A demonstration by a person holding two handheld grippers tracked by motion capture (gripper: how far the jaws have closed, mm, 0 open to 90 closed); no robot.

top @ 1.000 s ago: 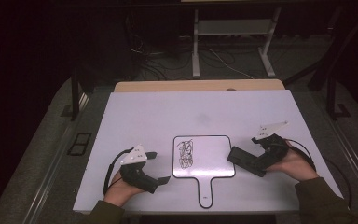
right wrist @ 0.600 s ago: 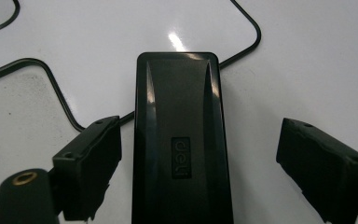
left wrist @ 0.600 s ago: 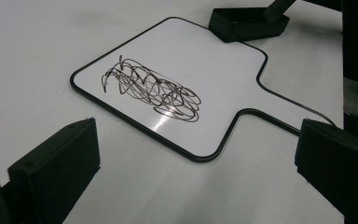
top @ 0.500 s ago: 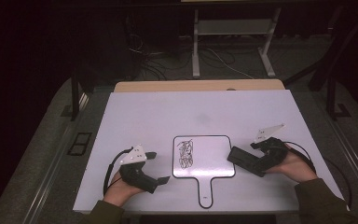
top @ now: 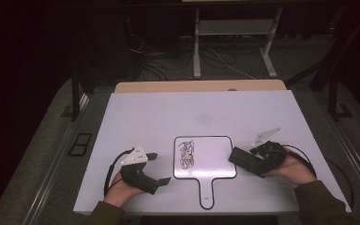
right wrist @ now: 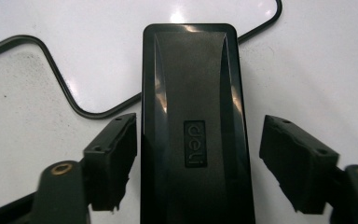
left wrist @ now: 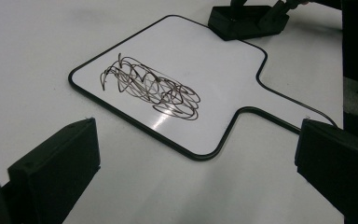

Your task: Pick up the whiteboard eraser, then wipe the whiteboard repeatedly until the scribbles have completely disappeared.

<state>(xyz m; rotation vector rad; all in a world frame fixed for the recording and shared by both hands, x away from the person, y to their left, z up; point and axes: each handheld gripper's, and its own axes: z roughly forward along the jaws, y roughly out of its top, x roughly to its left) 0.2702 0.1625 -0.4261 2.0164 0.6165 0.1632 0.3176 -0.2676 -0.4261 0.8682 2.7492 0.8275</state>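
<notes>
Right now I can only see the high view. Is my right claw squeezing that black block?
Observer: No. In the right gripper view the right claw stands open around the black eraser, with a clear gap on one side.
Operator: Is anything written on the block?
Observer: Yes, a small label on its top reads "deli".
Operator: And what is my left claw doing?
Observer: The left gripper view shows the left claw open and holding nothing, pointed toward the scribble on the whiteboard.
</notes>
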